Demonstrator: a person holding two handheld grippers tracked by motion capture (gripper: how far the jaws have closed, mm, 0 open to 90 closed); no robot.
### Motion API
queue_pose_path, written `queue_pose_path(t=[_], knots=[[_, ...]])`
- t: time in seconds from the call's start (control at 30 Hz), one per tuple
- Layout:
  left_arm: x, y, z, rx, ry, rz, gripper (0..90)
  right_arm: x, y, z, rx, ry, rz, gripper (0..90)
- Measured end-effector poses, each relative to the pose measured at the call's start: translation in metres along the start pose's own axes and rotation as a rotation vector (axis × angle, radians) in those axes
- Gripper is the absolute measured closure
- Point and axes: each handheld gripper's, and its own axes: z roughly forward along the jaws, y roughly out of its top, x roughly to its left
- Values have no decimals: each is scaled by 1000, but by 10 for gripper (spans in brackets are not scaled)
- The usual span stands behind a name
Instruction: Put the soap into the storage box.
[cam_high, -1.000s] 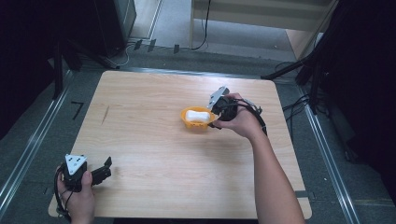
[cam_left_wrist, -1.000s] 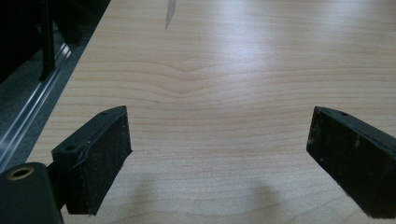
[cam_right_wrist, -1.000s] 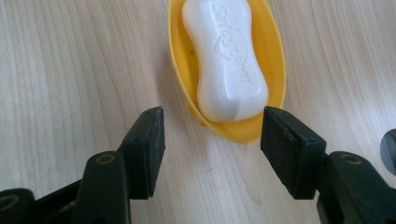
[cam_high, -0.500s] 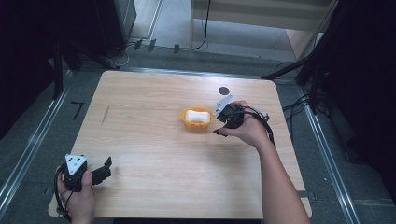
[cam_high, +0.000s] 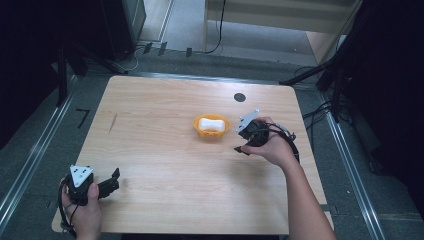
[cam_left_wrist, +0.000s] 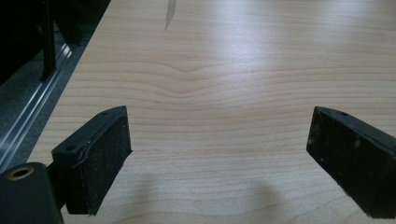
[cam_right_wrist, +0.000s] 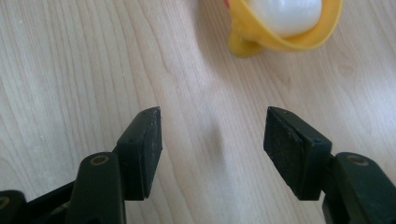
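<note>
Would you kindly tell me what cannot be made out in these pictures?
- White thing in the orange bowl: too small in the high view; cut off by the top edge in the right gripper view.
- Dark round spot on the table: too small to identify.

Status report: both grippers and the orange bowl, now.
Right gripper open, empty, beside the orange bowl. Left gripper open, idle at table edge. White object sits in bowl. Nothing in the way.
</note>
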Motion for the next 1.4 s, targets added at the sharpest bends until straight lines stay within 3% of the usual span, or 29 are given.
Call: queue_pose_path(t=[0.33,0.5,0.53,0.57,0.7,1.4], knots=[[0,0,0,-1,0,1,68,11,-23,-2,-8,6,66,359],[-1,0,0,1,0,4,68,19,-35,-4,9,-11,172,285],[-1,0,0,1,0,4,68,19,-35,-4,9,-11,172,285],[-1,0,0,0,0,3,68,21,-39,-5,21,-19,204,238],[-1,0,0,1,1,8,68,28,-47,-5,37,-32,243,183],[-2,0,0,-2,5,16,68,52,-95,-14,-34,-37,376,26]])
